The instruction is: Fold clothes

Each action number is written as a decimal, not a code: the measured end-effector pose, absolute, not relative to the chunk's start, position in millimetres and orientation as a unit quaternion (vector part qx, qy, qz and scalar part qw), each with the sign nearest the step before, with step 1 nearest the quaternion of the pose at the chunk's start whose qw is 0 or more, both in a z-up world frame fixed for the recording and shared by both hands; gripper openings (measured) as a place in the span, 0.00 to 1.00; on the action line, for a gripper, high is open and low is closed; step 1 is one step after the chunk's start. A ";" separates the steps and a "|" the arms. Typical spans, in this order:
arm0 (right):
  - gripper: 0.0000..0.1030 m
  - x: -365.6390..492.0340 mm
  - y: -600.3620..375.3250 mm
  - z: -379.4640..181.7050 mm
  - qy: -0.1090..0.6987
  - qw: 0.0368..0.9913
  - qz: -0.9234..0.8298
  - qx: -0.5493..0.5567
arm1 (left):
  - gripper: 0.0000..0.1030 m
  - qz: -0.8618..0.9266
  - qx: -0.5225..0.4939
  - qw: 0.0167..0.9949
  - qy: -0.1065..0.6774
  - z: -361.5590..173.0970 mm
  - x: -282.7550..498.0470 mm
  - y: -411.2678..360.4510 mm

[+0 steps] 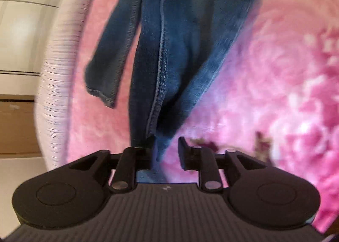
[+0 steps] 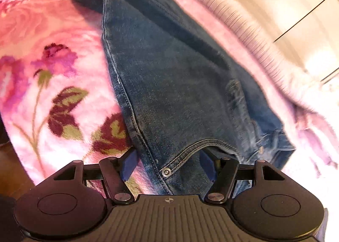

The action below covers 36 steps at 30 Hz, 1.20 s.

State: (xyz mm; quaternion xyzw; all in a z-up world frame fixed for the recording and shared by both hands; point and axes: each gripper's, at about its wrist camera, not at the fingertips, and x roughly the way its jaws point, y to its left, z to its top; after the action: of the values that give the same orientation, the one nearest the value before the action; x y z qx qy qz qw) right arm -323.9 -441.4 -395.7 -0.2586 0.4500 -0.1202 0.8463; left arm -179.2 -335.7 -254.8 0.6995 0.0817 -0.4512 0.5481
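Blue jeans (image 1: 180, 40) lie on a pink flowered blanket (image 1: 264, 72). In the left wrist view the legs stretch away from me, and one hemmed leg end (image 1: 99, 93) points toward the blanket's edge. My left gripper (image 1: 167, 152) is open over the near end of the denim: a fold lies against the left finger (image 1: 151, 148), and a gap shows beside the right one. In the right wrist view the jeans (image 2: 169, 93) show a front pocket with a rivet (image 2: 166, 171). My right gripper (image 2: 168, 164) stands wide open, its blue-padded fingers on either side of that pocket.
The blanket (image 2: 53, 40) has a pale ribbed border (image 1: 61, 72) along its edge. Beyond it are cream panels (image 1: 17, 30) and a brown cardboard box (image 1: 17, 127). In the right wrist view the border (image 2: 243, 30) runs past the jeans' far side, with pale floor tiles (image 2: 286, 9) behind.
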 end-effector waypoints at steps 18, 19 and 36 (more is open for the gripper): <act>0.15 -324.3 -433.3 -430.1 0.364 0.829 -0.196 -0.376 | 0.44 -0.375 0.674 0.635 -0.049 -302.8 -100.8 -329.8; 0.14 -327.1 -430.1 -429.1 0.363 0.828 -0.205 -0.375 | 0.47 -0.369 0.683 0.628 -0.062 -308.5 -104.5 -324.7; 0.24 -320.6 -430.9 -428.4 0.416 0.767 -0.256 -0.418 | 0.37 -0.449 0.696 0.544 -0.136 -321.4 -137.5 -361.4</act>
State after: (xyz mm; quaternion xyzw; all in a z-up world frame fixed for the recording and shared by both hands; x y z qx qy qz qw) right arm -320.6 -430.9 -428.4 -0.4177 0.4155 -0.2556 0.7665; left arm -137.5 -361.4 -321.4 0.6956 -0.1357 -0.4494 0.5438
